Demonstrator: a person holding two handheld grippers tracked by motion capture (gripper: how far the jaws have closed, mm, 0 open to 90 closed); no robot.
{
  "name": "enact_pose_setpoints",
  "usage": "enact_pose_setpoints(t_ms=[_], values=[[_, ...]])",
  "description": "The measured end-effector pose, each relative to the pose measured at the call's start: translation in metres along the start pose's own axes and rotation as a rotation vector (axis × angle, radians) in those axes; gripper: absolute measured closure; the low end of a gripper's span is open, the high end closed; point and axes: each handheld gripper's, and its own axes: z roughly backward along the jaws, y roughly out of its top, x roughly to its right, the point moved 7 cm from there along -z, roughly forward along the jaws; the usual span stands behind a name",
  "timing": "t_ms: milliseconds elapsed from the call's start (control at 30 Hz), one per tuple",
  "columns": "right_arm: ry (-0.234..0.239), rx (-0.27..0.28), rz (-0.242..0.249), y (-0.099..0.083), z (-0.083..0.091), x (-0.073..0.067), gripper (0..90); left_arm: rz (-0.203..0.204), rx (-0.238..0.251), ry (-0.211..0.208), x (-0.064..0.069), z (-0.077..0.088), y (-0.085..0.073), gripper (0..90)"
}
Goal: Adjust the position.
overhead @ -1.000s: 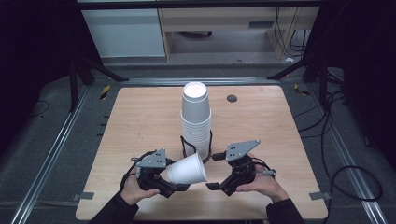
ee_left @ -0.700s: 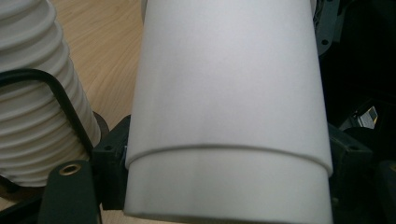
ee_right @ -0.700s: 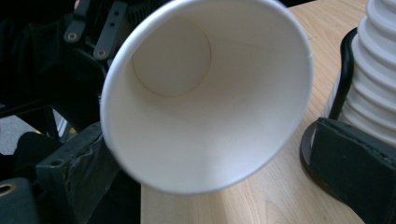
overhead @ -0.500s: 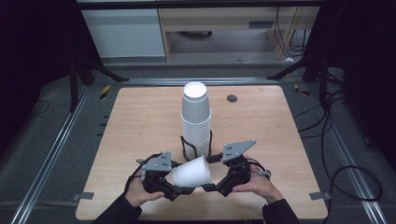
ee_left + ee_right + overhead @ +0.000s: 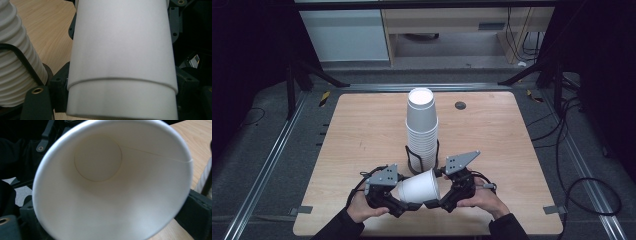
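The wooden table (image 5: 362, 130) carries, just past its centre toward twelve o'clock, a tall stack of white cups (image 5: 422, 127) standing in a black wire holder (image 5: 412, 159); a small dark disc (image 5: 460, 105) lies well apart at about one o'clock from the stack. At six o'clock from the stack, close to the near edge, a single white paper cup (image 5: 419, 187) is held on its side above the table between the two grippers, its closed base toward nine o'clock and its open mouth toward three. The left gripper (image 5: 404, 204) is clamped on the cup's wall near the base end, with dark jaw parts showing on both sides of the cup (image 5: 120, 62) in the left gripper view. The right gripper (image 5: 435, 203) sits at the rim end and looks straight into the cup's mouth (image 5: 112, 182); whether it is pinching the rim or merely resting beside it I cannot tell. The cup looks very light, thin-walled and easily crushed, smooth enough to slip, so gentle pressure near the stiffer rolled rim or the base seems the safest hold.
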Motion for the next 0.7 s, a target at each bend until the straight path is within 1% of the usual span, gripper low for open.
enact_pose_setpoints(t_ms=[100,300,567,600,633,667,700], values=[[0.013,0.004,0.004,-0.0007,0.0000,-0.0003,6.0,0.000,-0.001,-0.004,0.0000,0.0000,-0.0003,21.9],[0.014,-0.001,0.005,-0.0030,-0.0006,0.0006,6.8,0.005,-0.013,-0.006,-0.0007,-0.0013,-0.0018,21.6],[0.016,0.012,0.001,-0.0020,0.0002,0.0012,7.1,0.017,-0.005,-0.003,-0.0014,-0.0004,-0.0006,20.1],[0.016,0.012,0.001,-0.0020,0.0002,0.0012,7.1,0.016,-0.007,0.001,-0.0017,-0.0001,-0.0007,20.1],[0.001,0.006,0.009,-0.0021,0.0014,0.0023,7.1,0.016,-0.018,0.012,-0.0034,0.0017,-0.0015,16.2],[0.001,0.006,0.009,-0.0021,0.0014,0.0023,7.1,0.016,-0.018,0.012,-0.0034,0.0017,-0.0015,15.7],[-0.003,0.006,0.008,-0.0021,0.0024,0.0030,7.1,0.019,-0.017,0.024,-0.0052,0.0041,-0.0017,15.7]])
